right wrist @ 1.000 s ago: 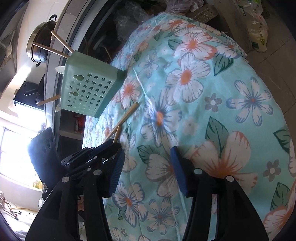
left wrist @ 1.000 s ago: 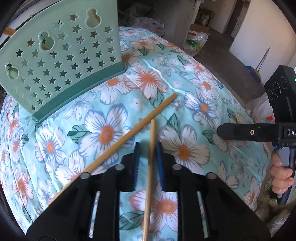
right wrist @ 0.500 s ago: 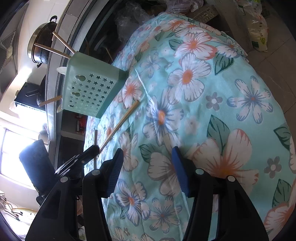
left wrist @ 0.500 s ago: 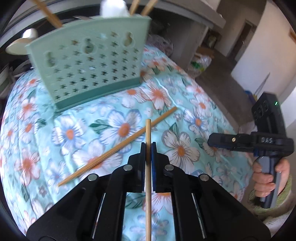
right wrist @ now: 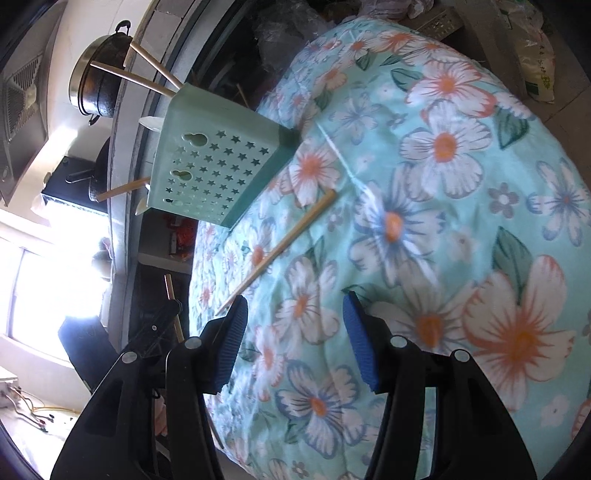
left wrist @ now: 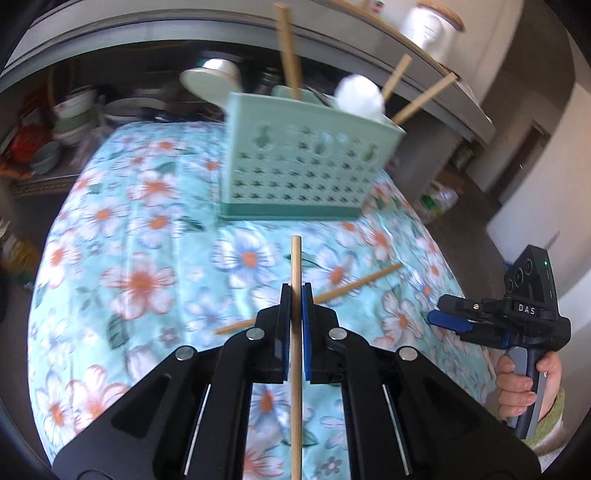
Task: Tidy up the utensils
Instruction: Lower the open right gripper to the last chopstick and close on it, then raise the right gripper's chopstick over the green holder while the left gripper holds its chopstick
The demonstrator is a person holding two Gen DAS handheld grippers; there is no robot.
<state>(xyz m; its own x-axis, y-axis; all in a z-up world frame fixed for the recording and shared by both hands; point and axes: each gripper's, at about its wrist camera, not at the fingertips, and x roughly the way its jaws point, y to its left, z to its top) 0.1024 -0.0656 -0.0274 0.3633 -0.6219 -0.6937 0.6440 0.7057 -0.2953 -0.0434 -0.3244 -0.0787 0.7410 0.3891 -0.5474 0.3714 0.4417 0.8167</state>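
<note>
My left gripper (left wrist: pixel 295 291) is shut on a wooden chopstick (left wrist: pixel 296 266), held above the floral cloth with its tip toward the green utensil basket (left wrist: pixel 306 166). That basket (right wrist: pixel 218 166) stands at the far side of the table and holds several chopsticks and a white spoon. A second chopstick (left wrist: pixel 354 286) lies flat on the cloth below and to the right of the held one; the right wrist view shows this chopstick (right wrist: pixel 280 247) just ahead of my right gripper (right wrist: pixel 293 321). The right gripper (left wrist: pixel 448 317) is open and holds nothing, low over the table's right edge.
The table (right wrist: pixel 461 184) wears a turquoise flowered cloth. Behind it a grey counter (left wrist: pixel 147 55) carries a white jar (left wrist: pixel 430 26); bowls (left wrist: pixel 70 114) are stacked on shelves under it. A metal pot (right wrist: pixel 99 77) sits on the counter. A bag (right wrist: pixel 535 62) lies on the floor.
The left gripper closed on one chopstick, lifted it off the cloth and swung to face the basket. The other chopstick stayed on the table. The right gripper rose slightly, still open.
</note>
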